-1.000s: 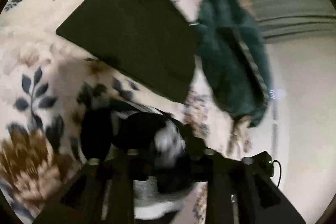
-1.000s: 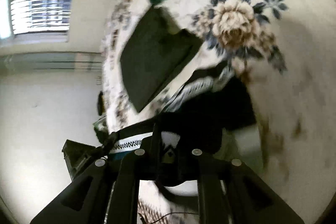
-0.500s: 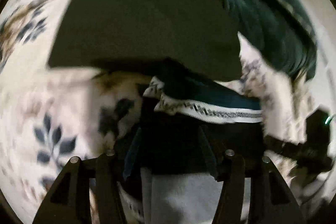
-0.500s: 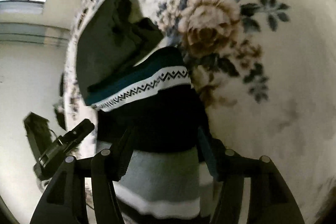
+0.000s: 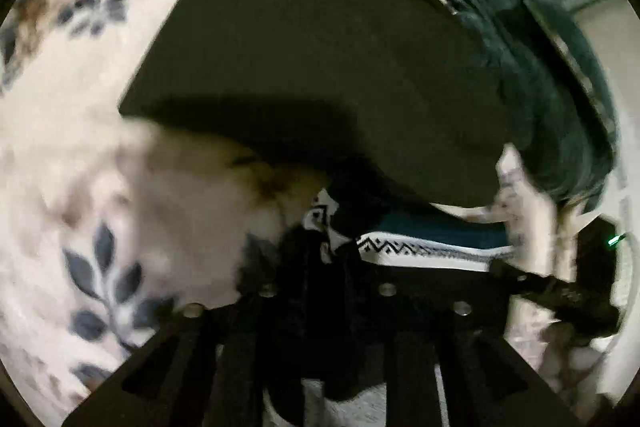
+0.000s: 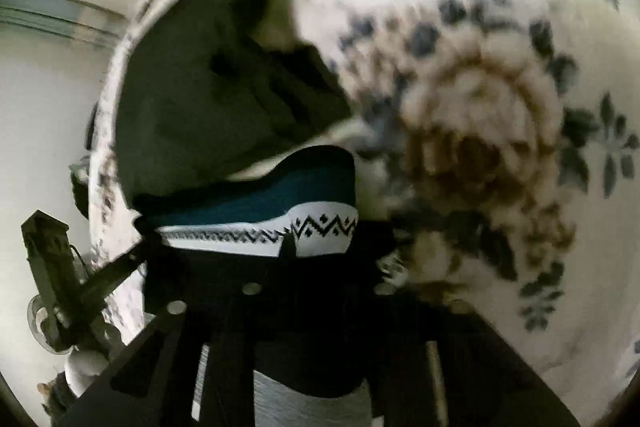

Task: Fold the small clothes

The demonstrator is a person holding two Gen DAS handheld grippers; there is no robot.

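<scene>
you have the left gripper [image 5: 324, 291] and right gripper [image 6: 316, 287] each clamped on the near edge of the patterned knit garment [image 6: 256, 211], one per corner, mid-fold on the floral bedspread [image 6: 500, 107]. its long axis runs side to side between your grippers, zigzag band facing away. next, likely lay that edge down evenly, short of the dark folded piece [image 5: 320, 67] beyond.

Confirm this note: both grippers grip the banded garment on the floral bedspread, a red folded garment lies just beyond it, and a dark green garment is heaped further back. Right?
One detail is wrong: the folded garment beyond the banded garment is dark olive-black, not red, as the left wrist view shows. Otherwise it holds: both grippers grip the banded garment on the floral bedspread, with the dark green garment heaped further back.
</scene>
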